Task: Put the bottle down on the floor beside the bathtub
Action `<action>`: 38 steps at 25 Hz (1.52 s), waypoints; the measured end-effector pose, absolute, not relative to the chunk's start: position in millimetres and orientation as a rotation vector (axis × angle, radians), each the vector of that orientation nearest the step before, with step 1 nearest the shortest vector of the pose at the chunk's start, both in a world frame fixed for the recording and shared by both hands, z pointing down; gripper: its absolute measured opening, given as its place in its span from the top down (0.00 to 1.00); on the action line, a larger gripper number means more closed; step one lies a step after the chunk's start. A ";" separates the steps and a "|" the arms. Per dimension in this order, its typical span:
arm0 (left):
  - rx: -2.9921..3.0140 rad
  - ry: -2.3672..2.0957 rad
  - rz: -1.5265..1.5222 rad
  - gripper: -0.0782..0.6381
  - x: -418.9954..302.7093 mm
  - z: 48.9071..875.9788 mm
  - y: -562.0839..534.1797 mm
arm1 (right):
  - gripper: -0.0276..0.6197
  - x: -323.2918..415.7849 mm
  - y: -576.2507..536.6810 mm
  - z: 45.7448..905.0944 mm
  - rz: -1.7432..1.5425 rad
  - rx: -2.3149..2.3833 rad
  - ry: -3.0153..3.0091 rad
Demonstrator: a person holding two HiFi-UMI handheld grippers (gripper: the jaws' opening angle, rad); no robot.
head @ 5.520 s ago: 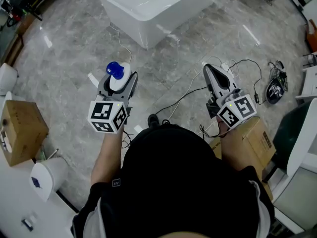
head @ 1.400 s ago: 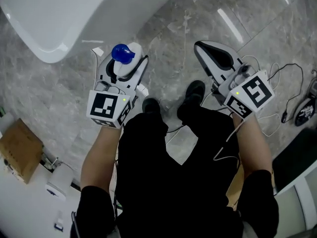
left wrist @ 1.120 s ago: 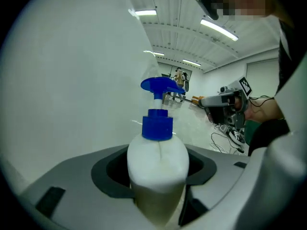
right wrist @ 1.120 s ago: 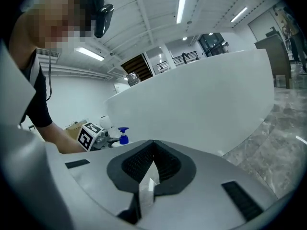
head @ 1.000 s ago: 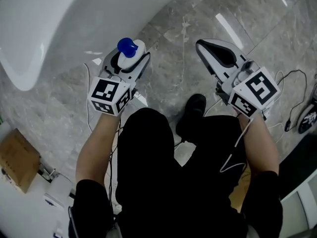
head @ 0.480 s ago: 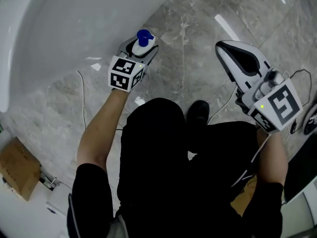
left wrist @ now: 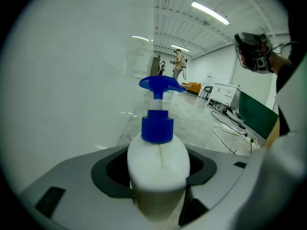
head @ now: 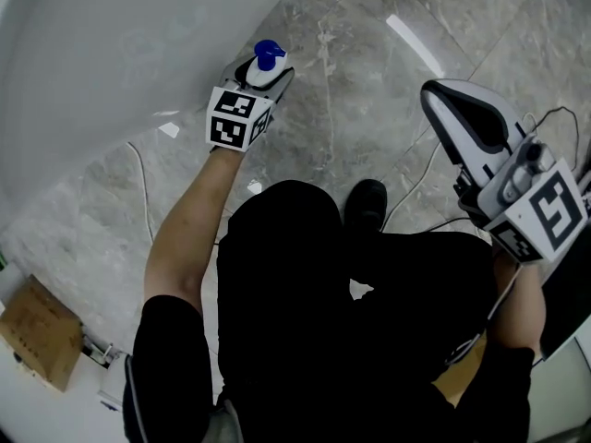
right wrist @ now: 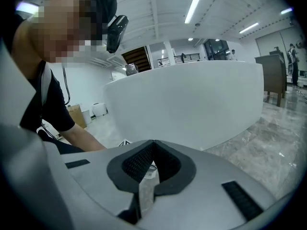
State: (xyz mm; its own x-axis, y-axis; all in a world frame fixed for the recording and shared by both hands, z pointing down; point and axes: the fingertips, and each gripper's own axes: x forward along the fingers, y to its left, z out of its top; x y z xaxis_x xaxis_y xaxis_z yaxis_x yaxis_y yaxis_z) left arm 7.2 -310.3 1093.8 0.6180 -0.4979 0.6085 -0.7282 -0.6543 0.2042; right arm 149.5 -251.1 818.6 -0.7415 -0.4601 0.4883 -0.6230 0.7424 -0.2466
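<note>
Left hand-held gripper (head: pixel 261 72): grasping upright bottle (left wrist: pixel 158 159), just beside bathtub (head: pixel 111 53). Right hand-held gripper (right wrist: pixel 153 145): hovering clenched, empty, over floor (head: pixel 360 100).

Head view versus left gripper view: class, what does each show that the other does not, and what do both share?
Head view only: the right gripper, shut, a black shoe, a cardboard box. Left gripper view only: ceiling lights, distant people. Both: the pump bottle clamped in the left gripper, beside the white bathtub.
</note>
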 end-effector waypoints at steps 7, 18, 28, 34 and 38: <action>2.430 -1.037 0.707 0.51 8.7 1103.0 -319.3 | 0.91 170.0 -241.7 815.1 0.597 0.883 -2.540; 2.499 -1.047 0.730 0.49 1.1 1108.6 -296.6 | 0.91 146.1 -252.7 797.8 0.524 0.892 -2.551; 2.527 -0.994 0.715 0.46 2.6 1083.3 -293.1 | 0.91 138.2 -268.9 798.8 0.551 0.867 -2.592; 2.499 -1.011 0.676 0.46 -8.9 1055.1 -275.7 | 0.91 126.7 -278.4 802.1 0.493 0.794 -2.629; 2.429 -1.084 0.740 0.46 -28.0 1036.6 -273.1 | 0.91 116.1 -283.8 782.7 0.502 0.813 -2.686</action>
State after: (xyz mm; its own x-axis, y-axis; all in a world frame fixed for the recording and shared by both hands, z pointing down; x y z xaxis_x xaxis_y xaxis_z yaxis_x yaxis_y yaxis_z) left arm -28.0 -273.1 1036.6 0.5644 -0.5664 0.6006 -0.7656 -0.6313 0.1241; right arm 116.1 -283.8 782.7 -0.7988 -0.4759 0.3681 -0.5768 0.7798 -0.2434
